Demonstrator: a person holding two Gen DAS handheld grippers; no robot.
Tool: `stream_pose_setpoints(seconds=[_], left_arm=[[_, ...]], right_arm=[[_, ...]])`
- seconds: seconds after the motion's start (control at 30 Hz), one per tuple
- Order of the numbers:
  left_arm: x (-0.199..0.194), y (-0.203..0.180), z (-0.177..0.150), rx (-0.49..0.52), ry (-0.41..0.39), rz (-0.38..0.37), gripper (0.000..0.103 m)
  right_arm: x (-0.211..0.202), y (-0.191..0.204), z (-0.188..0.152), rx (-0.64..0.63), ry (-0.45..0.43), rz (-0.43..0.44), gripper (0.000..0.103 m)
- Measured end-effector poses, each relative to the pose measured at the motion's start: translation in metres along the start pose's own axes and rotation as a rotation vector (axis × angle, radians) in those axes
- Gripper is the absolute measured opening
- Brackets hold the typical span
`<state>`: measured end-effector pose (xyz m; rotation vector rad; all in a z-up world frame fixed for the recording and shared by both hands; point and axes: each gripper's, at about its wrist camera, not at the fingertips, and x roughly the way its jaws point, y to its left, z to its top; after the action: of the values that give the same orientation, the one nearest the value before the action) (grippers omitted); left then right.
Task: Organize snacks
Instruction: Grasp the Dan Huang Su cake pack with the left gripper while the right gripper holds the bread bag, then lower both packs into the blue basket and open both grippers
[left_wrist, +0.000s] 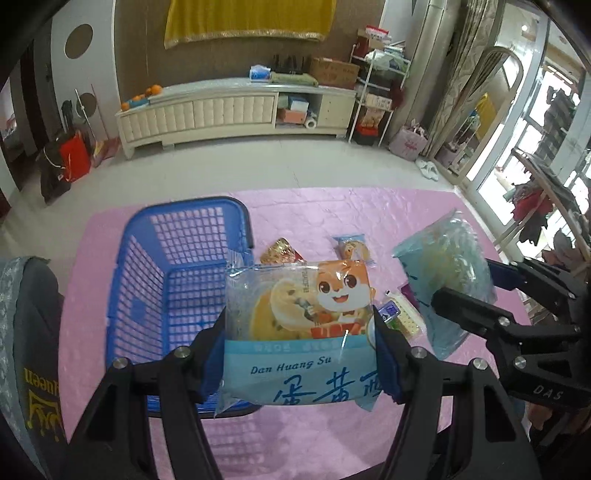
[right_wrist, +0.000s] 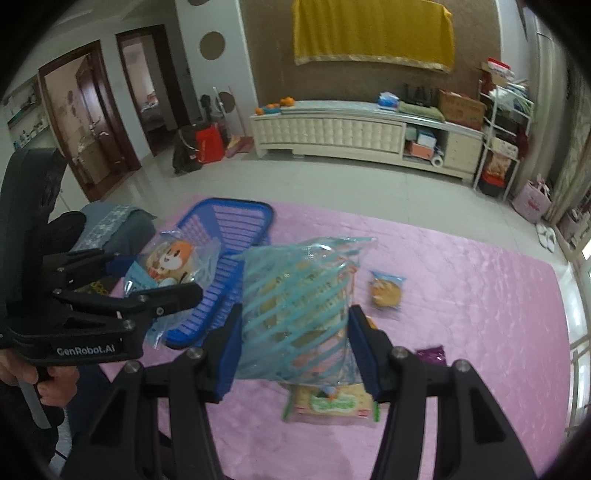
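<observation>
My left gripper (left_wrist: 300, 354) is shut on a light-blue egg-yolk pastry pack with an orange squirrel (left_wrist: 299, 325), held above the pink mat just right of the blue basket (left_wrist: 184, 266). It also shows in the right wrist view (right_wrist: 166, 269). My right gripper (right_wrist: 293, 343) is shut on a clear bag with blue stripes (right_wrist: 295, 306), held above the mat right of the basket (right_wrist: 236, 229). That bag shows in the left wrist view (left_wrist: 447, 280). The basket looks empty.
On the pink mat (right_wrist: 461, 295) lie a small blue-wrapped round cake (right_wrist: 386, 291), a green-labelled cracker pack (right_wrist: 332, 404), a purple packet (right_wrist: 430, 354) and a red-gold packet (left_wrist: 279, 251). A grey cushion (left_wrist: 26, 332) is at the left. A white cabinet (left_wrist: 236, 107) stands across the floor.
</observation>
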<state>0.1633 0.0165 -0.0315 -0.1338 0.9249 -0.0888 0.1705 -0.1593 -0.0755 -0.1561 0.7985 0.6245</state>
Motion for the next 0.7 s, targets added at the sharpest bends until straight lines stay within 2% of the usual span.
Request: stream_pose_setpoints(seconds=[0.13, 0.3, 0.47, 0.7], left_arm=[[-0.017, 0.025, 0.001, -0.006, -0.026, -0.01, 0.064], [-0.025, 0.06, 0.002, -0.008, -0.038, 0.029, 0.064], [-0.019, 0.087, 0.01, -0.017, -0.03, 0.042, 0.064], [0.007, 0.118, 0.026, -0.014, -0.003, 0.05, 0.064]], right_arm=[[0.01, 0.024, 0.014, -0.022, -0.004, 0.026, 0.059], [0.031, 0.054, 0.03, -0.045, 0.0, 0.062, 0.059], [0.055, 0.075, 0.044, -0.06, 0.008, 0.054, 0.059], [0.094, 0.083, 0.063, -0.01, 0.059, 0.081, 0.059]])
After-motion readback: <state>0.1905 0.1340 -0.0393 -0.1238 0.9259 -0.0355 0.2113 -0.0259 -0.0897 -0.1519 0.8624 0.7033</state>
